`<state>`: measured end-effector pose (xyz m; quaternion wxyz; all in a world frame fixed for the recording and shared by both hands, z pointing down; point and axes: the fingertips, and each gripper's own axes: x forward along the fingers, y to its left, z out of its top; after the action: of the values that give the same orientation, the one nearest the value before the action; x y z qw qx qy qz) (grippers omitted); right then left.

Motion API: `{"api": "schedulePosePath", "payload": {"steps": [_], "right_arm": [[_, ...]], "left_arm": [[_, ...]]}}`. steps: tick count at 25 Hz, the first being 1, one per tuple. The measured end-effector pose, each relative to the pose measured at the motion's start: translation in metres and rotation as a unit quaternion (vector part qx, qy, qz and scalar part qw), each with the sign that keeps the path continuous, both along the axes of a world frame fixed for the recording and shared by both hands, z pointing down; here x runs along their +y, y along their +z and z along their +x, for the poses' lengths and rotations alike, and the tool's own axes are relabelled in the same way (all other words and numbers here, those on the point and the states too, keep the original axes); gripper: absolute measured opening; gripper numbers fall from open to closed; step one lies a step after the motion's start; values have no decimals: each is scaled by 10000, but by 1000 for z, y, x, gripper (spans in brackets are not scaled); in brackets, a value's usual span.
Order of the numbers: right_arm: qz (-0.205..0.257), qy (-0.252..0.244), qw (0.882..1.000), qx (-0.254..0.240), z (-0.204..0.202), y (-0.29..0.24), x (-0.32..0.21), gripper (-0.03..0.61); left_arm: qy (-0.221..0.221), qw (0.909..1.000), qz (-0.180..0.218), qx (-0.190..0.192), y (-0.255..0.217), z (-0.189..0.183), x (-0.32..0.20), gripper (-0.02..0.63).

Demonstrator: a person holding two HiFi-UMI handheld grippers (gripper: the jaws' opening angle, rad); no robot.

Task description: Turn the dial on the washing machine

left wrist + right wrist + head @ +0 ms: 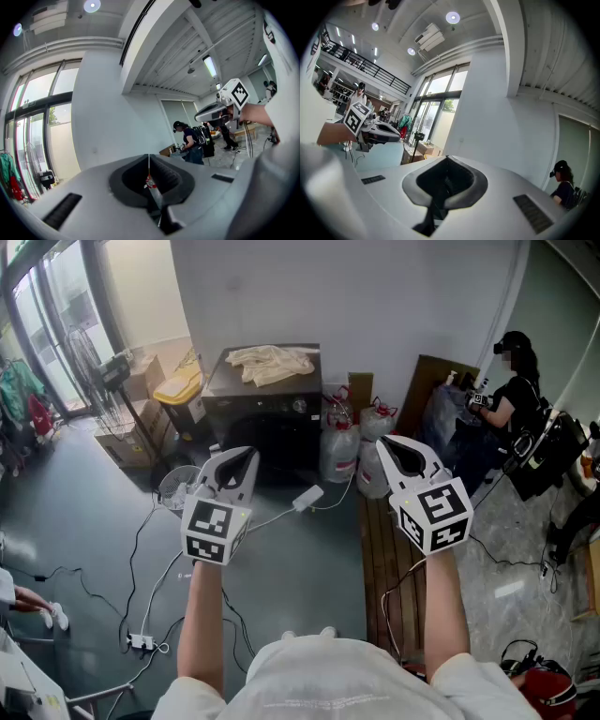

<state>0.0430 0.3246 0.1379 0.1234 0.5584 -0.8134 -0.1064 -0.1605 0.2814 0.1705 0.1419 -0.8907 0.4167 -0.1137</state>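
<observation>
Left tongs (249, 456) and right tongs (384, 442) closed, empty, jugs (339, 452) beside washing machine (267, 416), cloth (272, 363) atop

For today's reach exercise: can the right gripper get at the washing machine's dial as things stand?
Probably not. The right gripper is held level, but the dial on the washing machine sits well beyond it across the floor. Nothing covers the dial; only a cable lies between, so stepping closer should do.

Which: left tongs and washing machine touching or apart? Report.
Apart. Left gripper view: the left tongs meet only empty air; the washing machine stands farther off.
</observation>
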Motion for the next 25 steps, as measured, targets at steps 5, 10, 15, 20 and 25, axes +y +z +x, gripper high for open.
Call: {"api": "schedulePosePath", "payload": {"steps": [5,10,15,20,25], "right_arm": [[20,14,10000,6,12,-1,-10,15],[45,-26,10000,33,26,2,-20,15],[37,-84,9999,-42,44,5,-26,15],[-91,-22,10000,28,64,17,-42,15],[-100,-36,9999,-111,69,21,-62,14]], "left_arm": [[-45,10000,-10,-13,1,8,-10,18],[-113,9999,12,11,1,21,-17,18],[-192,9998,-67,64,7,34,-19,18],[-220,9997,-53,117,7,49,-24,18],[-361,9990,-217,171,25,47,-45,18]]}}
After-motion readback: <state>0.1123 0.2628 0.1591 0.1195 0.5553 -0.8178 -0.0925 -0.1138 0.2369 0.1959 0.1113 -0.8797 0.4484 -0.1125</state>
